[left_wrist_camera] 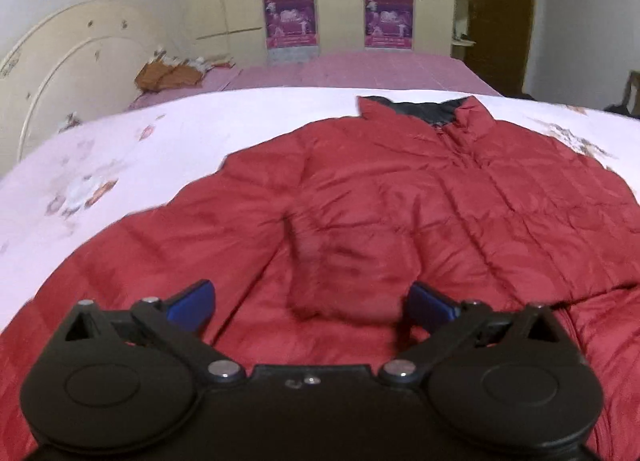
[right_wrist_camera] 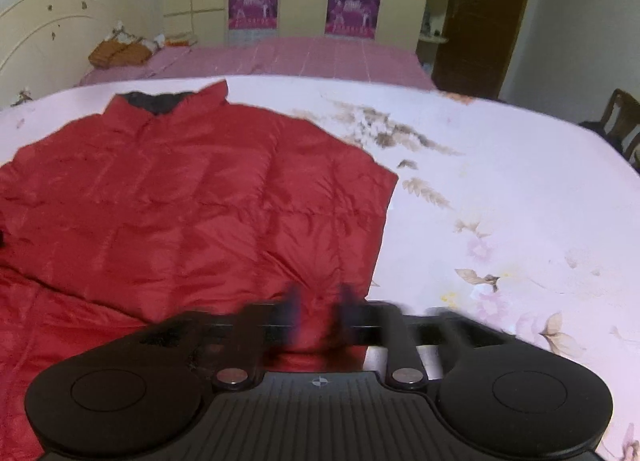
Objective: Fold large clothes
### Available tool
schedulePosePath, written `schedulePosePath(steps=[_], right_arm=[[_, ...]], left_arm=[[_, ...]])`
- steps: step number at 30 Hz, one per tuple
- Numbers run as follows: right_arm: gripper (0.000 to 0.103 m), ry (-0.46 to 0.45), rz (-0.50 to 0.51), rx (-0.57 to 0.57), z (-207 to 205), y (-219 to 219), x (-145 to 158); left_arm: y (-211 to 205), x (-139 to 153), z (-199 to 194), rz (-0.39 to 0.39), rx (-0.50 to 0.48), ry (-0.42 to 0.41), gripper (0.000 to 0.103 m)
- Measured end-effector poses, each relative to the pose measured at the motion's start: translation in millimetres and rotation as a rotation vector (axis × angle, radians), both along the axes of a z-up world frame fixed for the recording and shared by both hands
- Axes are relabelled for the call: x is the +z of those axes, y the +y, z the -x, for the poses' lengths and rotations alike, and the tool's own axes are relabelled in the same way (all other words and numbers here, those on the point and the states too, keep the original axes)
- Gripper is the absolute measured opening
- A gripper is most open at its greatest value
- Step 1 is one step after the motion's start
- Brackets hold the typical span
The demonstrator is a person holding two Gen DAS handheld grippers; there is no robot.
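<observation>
A red quilted puffer jacket (left_wrist_camera: 400, 197) with a dark collar lining lies flat, front up, on a pale floral sheet (left_wrist_camera: 120, 149). Its left sleeve is folded in over the body, the cuff lying between my left gripper's (left_wrist_camera: 312, 303) wide-open blue fingers. In the right wrist view the jacket (right_wrist_camera: 192, 201) fills the left half. My right gripper (right_wrist_camera: 320, 313) hovers over the jacket's lower right hem; its fingers are motion-blurred and stand close together, with a narrow gap, holding nothing that I can see.
The floral sheet (right_wrist_camera: 500, 201) covers a bed that extends right of the jacket. Beyond is a pink checked bedspread (left_wrist_camera: 360, 69), a brown bag (left_wrist_camera: 168, 77) by the cream headboard, a wardrobe with purple posters, and a wooden chair (right_wrist_camera: 620, 121) at far right.
</observation>
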State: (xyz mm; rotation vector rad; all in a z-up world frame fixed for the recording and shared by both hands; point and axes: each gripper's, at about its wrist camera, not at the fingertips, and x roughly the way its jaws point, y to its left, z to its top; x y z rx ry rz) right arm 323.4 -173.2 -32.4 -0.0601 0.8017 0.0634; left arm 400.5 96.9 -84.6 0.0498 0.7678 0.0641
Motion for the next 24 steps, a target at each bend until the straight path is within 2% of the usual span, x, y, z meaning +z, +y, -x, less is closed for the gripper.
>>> schedulePosePath(steps=[7, 15, 19, 21, 23, 24], right_arm=[[0.079, -0.039, 0.035, 0.053, 23.2, 30.5, 10.9], [0.079, -0.031, 0.025, 0.18, 26.3, 78.1, 6.8], [0.079, -0.037, 0.015, 0.276, 23.5, 112.8, 7.7], [0.079, -0.037, -0.002, 0.312, 21.4, 128.2, 8.3], [0.079, -0.035, -0.016, 0.344, 19.4, 141.5, 8.2], [0.079, -0.034, -0.021, 0.358, 18.9, 147.4, 8.1]], left_arm=[[61.9, 10.7, 57.2, 0.061, 0.165, -0.033, 0.098], [150.1, 15.3, 162.6, 0.155, 0.49, -0.063, 0.093], [195.2, 12.0, 230.4, 0.26, 0.735, -0.105, 0.084], [210.3, 12.1, 255.7, 0.295, 0.832, -0.123, 0.084], [224.4, 8.6, 278.5, 0.401, 0.9, -0.151, 0.083], [230.9, 5.9, 288.6, 0.499, 0.934, -0.183, 0.083]])
